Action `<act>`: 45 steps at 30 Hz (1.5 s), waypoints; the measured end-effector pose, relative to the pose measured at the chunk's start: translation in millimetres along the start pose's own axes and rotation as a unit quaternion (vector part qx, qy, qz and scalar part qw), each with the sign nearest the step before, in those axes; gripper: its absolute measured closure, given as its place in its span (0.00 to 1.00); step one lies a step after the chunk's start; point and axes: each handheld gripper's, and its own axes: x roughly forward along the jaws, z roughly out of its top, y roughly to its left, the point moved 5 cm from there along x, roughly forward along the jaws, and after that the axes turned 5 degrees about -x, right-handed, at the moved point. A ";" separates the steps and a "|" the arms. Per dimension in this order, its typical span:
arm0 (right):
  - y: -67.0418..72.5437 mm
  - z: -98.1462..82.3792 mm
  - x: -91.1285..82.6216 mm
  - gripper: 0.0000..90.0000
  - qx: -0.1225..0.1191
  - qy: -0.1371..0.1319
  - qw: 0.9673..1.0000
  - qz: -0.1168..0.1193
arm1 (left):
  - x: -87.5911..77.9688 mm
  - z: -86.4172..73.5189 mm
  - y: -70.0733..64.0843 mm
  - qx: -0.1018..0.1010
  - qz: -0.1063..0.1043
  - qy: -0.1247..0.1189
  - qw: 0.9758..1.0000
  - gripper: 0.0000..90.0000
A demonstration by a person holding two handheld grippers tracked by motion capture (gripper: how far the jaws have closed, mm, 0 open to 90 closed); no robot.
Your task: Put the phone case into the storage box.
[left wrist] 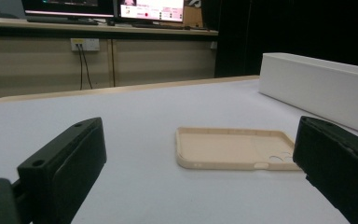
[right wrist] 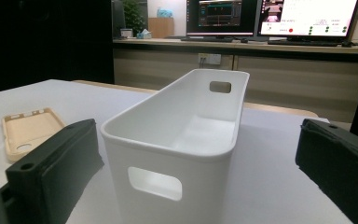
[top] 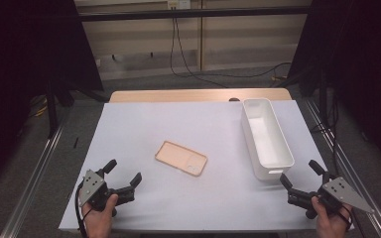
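- Phone case [top: 181, 158], beige, is lying hollow side up near the middle of the worktop [top: 144, 124], nothing touching it; in the left gripper view it [left wrist: 233, 148] is sitting ahead between the two jaws, well apart from both.
- White bin [top: 266, 137], long and open-topped, is standing to the right of the case, clear of it; in the right gripper view it [right wrist: 177, 140] is rising just ahead between the jaws, with a handle slot showing at each end.
- Left gripper [top: 120, 180] is being held in a hand [top: 99, 218] at the near left of the worktop, jaws standing wide apart and gripping nothing.
- Right gripper [top: 300, 174] is being held in the other hand [top: 330, 220] at the near right, jaws likewise spread wide and empty, pointing toward the near end of the bin without touching it.
- Both forearms are being cut off by the bottom edge of the high view.
- The case's [right wrist: 25, 130] near end is being hidden behind a jaw in the right gripper view.
- Black curtains [top: 30, 54] are flanking the worktop; cables [top: 188, 64] are trailing across the floor beyond it.
- Monitors [right wrist: 270, 16] are glowing on a far desk.
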 end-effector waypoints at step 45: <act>3.4 -2.1 0.0 0.00 0.014 0.008 1.000 0.014 | 40.5 -1.6 -32.3 -0.003 -0.092 0.036 0.995 0.04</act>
